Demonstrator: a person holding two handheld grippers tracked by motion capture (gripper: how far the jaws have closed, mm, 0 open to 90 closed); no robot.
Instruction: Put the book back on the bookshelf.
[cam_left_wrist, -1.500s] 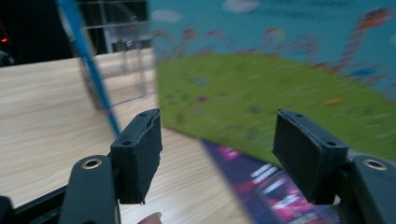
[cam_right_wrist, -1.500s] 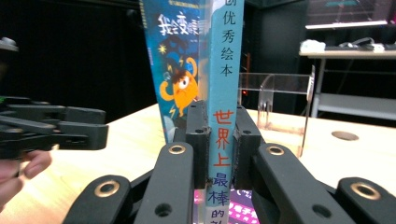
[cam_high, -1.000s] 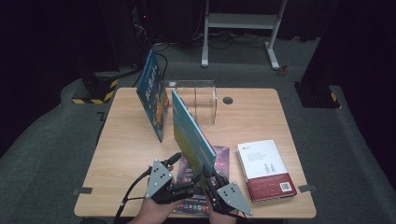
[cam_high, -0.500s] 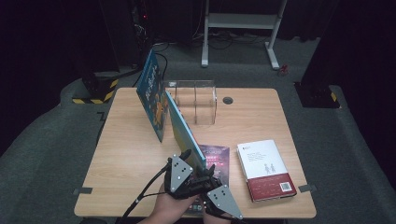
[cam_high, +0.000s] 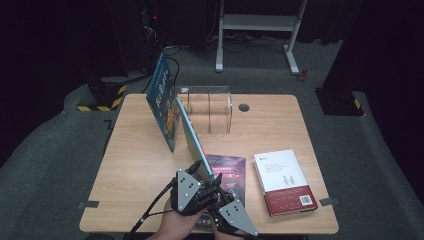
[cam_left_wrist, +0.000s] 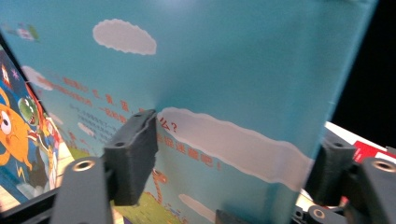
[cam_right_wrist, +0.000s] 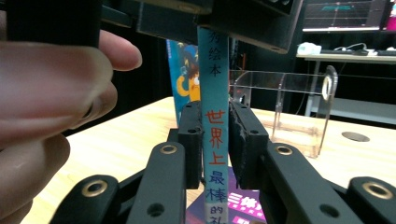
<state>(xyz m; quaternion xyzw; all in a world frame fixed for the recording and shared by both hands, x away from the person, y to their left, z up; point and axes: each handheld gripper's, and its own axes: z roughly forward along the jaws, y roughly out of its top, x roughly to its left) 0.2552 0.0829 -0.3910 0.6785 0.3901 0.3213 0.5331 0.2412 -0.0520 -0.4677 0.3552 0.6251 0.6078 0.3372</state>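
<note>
So far one picture book (cam_high: 162, 102) leans at the clear rack (cam_high: 210, 107), while the teal book (cam_high: 192, 142), spine pinched by the right gripper (cam_right_wrist: 215, 140) and straddled by the left gripper (cam_left_wrist: 233, 154) whose jaws have just been closing, stands short of it, two more books lying nearer.

Teal book (cam_left_wrist: 243, 93) cut off at twelve o'clock edge, left gripper view. Blurred hand (cam_right_wrist: 46, 107) at nine o'clock, right gripper view. Purple book (cam_high: 227, 172) partly hidden under grippers.
</note>
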